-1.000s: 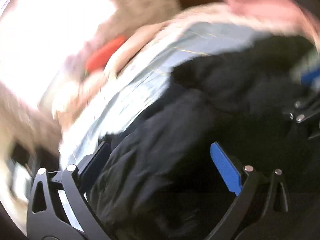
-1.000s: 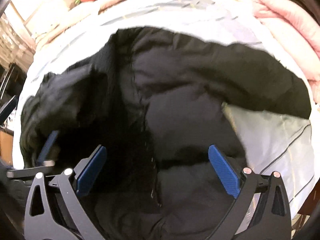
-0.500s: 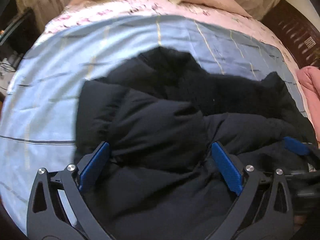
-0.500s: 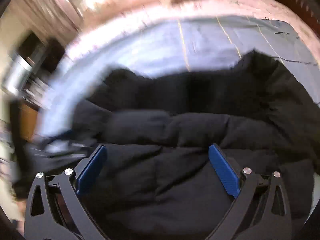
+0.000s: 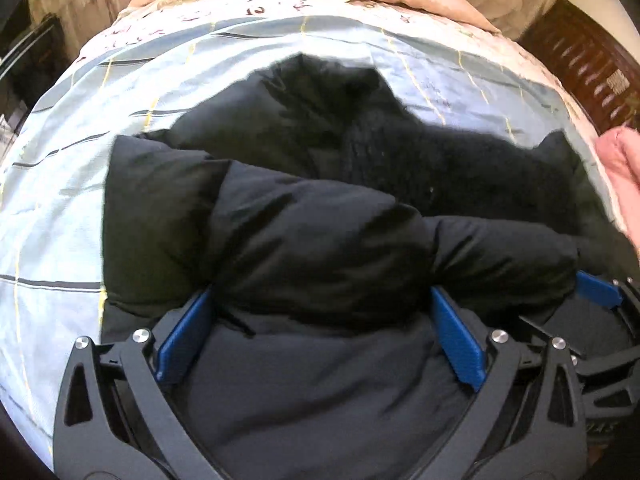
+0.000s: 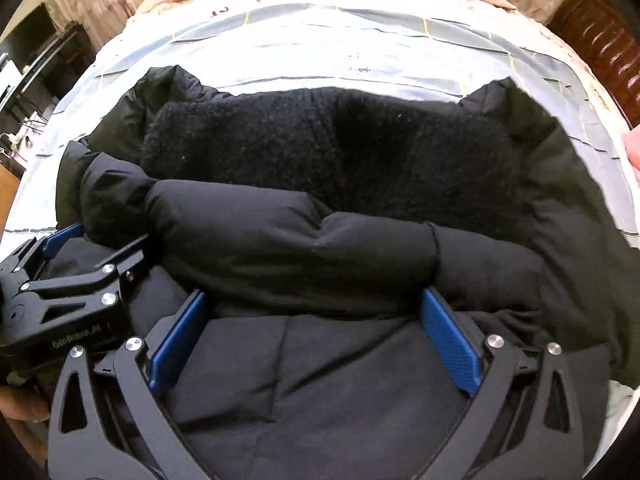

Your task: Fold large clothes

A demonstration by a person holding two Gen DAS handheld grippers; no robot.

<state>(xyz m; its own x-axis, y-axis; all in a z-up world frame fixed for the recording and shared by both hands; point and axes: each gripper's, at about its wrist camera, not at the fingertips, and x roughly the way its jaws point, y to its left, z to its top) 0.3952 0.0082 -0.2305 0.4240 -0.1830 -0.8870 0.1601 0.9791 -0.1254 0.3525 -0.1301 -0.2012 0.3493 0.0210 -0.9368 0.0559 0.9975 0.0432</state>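
Left wrist, black jacket [image 5: 320, 248] ringed by bare sheet [image 5: 60, 200]

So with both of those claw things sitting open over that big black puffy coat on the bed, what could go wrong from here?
The black puffer jacket is thick and slippery-looking, so its rolled fold may spring open. The left gripper and right gripper sit close together and might bump. Either could also pinch the blue striped sheet underneath.

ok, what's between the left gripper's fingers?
A puffy fold of the black jacket bulges between the open left gripper's fingers, seen in the left wrist view.
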